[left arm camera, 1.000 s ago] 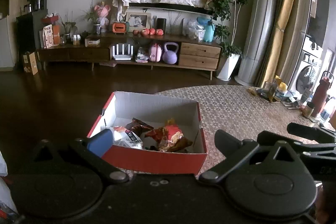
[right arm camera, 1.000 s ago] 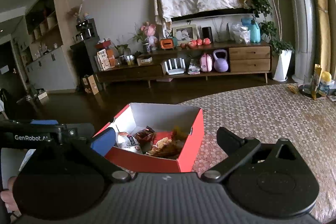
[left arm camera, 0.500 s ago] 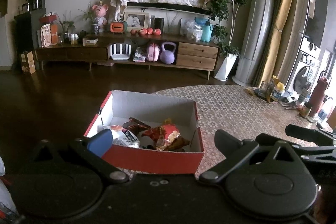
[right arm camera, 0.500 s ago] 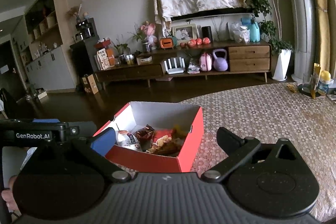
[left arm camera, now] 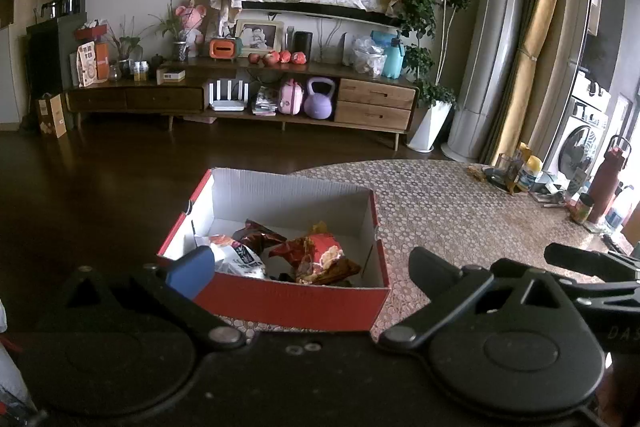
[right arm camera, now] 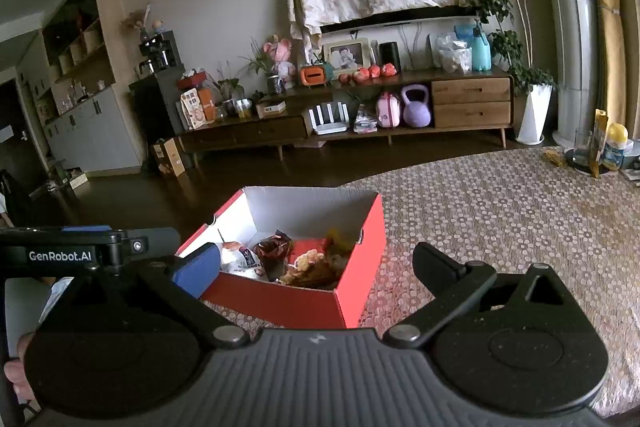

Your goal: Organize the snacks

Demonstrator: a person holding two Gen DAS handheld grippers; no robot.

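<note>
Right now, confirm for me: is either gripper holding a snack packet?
No. Both the left gripper and right gripper are open and empty; the snack packets lie in the red box.

Near the left edge of the table (left arm camera: 460,211): an open box (left arm camera: 280,303), just ahead of both grippers. Inside the box, toward its near wall: snack packets (left arm camera: 316,255), heaped and touching, one packet (left arm camera: 236,259) at the left wall. Along the table's far right edge: a cluster of bottles and jars (left arm camera: 528,175). Beyond the table, against the back wall: a long low cabinet (left arm camera: 240,99); right of it, a potted plant (left arm camera: 432,75).
</note>
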